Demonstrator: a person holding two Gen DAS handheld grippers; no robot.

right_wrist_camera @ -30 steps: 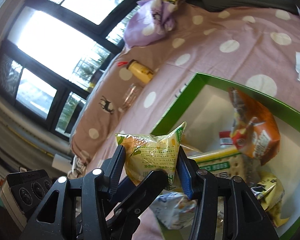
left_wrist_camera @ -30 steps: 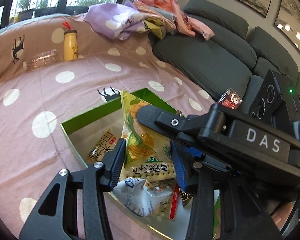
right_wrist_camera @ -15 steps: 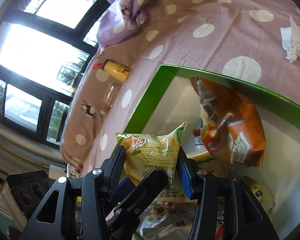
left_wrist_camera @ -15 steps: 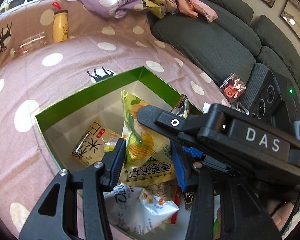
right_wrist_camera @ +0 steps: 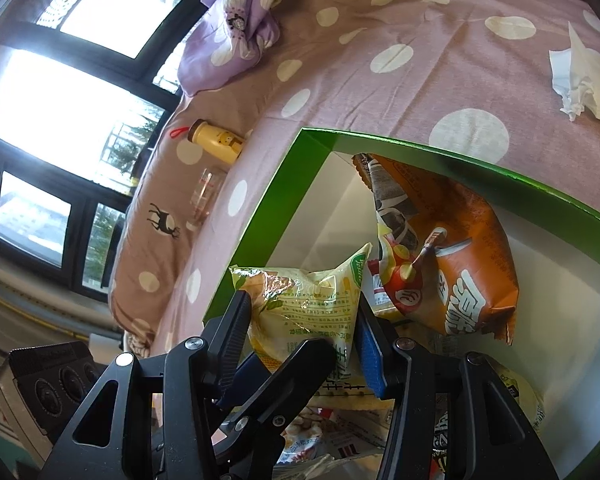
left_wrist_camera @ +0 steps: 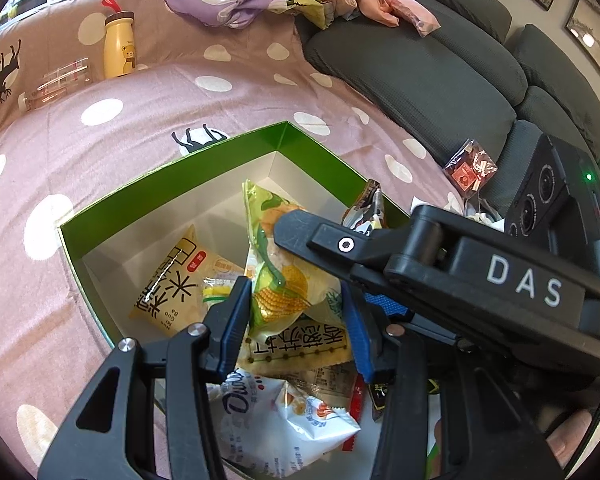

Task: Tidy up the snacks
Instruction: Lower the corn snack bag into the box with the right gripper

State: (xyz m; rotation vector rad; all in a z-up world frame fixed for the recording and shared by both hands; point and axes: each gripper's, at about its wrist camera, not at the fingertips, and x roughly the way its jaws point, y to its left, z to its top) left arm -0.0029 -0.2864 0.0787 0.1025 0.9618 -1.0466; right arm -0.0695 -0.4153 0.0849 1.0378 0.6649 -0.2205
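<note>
A yellow-green corn snack bag (left_wrist_camera: 288, 288) is held from both sides, low over the open green box (left_wrist_camera: 204, 156). My left gripper (left_wrist_camera: 296, 320) is shut on the bag. My right gripper (right_wrist_camera: 304, 332) is shut on the same bag (right_wrist_camera: 312, 304), and its black body (left_wrist_camera: 480, 276) crosses the left wrist view. Several snack packets lie in the box: a yellow one (left_wrist_camera: 172, 288), a white one (left_wrist_camera: 276, 424) and an orange one (right_wrist_camera: 452, 264).
The box (right_wrist_camera: 284, 204) sits on a pink polka-dot cover (left_wrist_camera: 100, 148). A yellow bottle (left_wrist_camera: 118, 44) and a clear bottle (left_wrist_camera: 56, 84) lie at the back. A red packet (left_wrist_camera: 470, 168) rests on the grey sofa (left_wrist_camera: 412, 76). A crumpled tissue (right_wrist_camera: 584, 80) lies beyond the box.
Both grippers, still holding the corn snack bag, have moved down and forward over the box, which now fills more of both views.
</note>
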